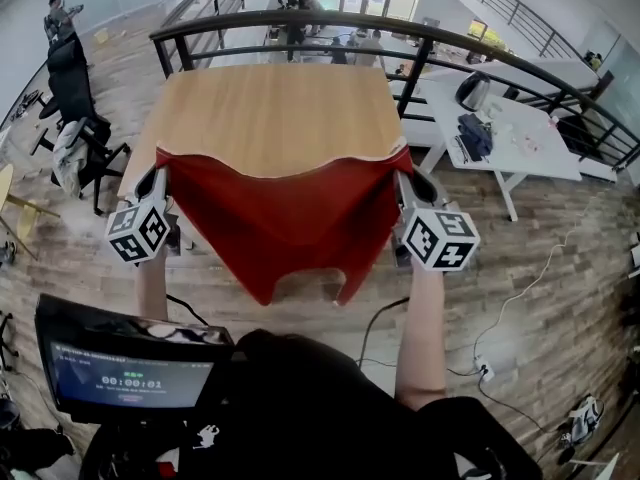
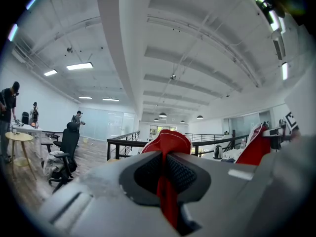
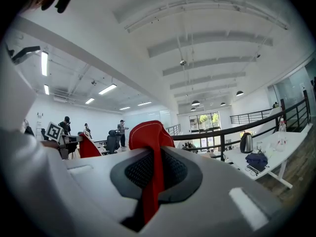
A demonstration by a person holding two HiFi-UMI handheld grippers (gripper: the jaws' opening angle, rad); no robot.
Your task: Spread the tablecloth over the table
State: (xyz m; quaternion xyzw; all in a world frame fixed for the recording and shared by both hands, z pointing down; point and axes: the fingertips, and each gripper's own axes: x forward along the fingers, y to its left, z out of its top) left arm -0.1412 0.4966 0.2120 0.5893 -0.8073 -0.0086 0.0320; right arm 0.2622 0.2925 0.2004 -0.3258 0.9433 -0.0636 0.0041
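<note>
Now the red tablecloth (image 1: pixel 290 218) is stretched between the two grippers at the near end of the wooden bench (image 1: pixel 270 108). Its white-trimmed upper edge runs from one gripper to the other, dipping in the middle over the bench's near edge. Whether that edge rests on the wood cannot be told. The rest of the cloth hangs down in front of the bench, ending in two loose points, and most of the benchtop beyond it shows bare wood.

The left gripper (image 1: pixel 158 178) sits at the bench's left near corner. Its jaws are pressed together on a fold of the cloth, which stands up red between the ribbed pads in the left gripper view. The right gripper (image 1: pixel 405 183) sits at the right near corner, its jaws likewise pinching a fold. Both point level, away from the person and along the bench.

Past the bench a dark railing (image 1: pixel 300 28) curves across the view. To the right, behind it, a white bench (image 1: pixel 520 138) carries a kettle (image 1: pixel 472 90). An office chair (image 1: pixel 75 88) stands to the left on the wooden floor (image 1: pixel 560 268).
</note>
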